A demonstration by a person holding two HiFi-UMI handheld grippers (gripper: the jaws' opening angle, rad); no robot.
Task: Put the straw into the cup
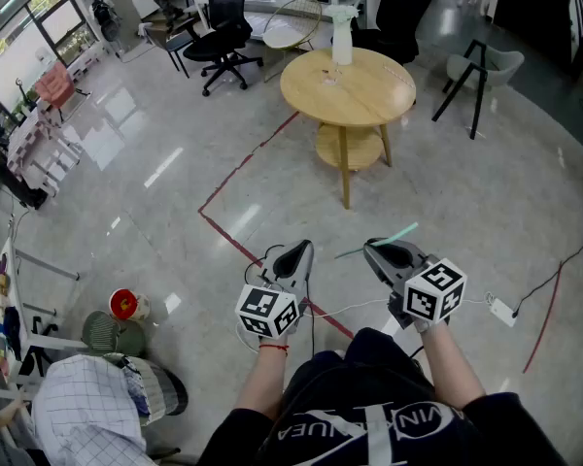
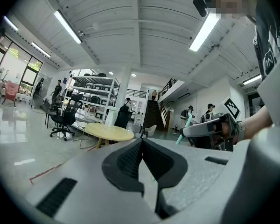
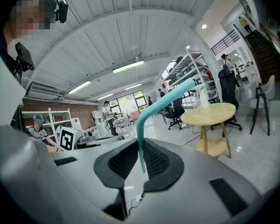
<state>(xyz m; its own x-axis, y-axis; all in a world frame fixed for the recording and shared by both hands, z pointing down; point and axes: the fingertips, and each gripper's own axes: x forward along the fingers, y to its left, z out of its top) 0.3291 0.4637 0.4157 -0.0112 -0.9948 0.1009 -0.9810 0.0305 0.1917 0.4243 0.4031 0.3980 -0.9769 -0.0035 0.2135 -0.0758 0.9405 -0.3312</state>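
A teal bendy straw (image 3: pixel 161 102) sticks up from between the pads of my right gripper (image 3: pixel 141 147), which is shut on its lower end; its bent top leans right. In the head view the straw (image 1: pixel 390 237) juts out from the right gripper (image 1: pixel 377 251), held low over the floor. My left gripper (image 1: pixel 297 254) hangs beside it, shut with nothing in it (image 2: pixel 141 142). The clear cup (image 3: pixel 197 109) stands on a round wooden table (image 1: pixel 369 93) a few steps ahead, next to a tall white bottle (image 1: pixel 342 37). The cup (image 1: pixel 329 76) looks small there.
Red tape lines (image 1: pixel 245 168) cross the glossy floor between me and the table. Black office chairs (image 1: pixel 223 29) stand behind it to the left, a pale chair on black legs (image 1: pixel 482 70) to the right. A cable and plug (image 1: pixel 502 310) lie at my right. A person in a checked shirt (image 1: pixel 87 411) sits low at the left.
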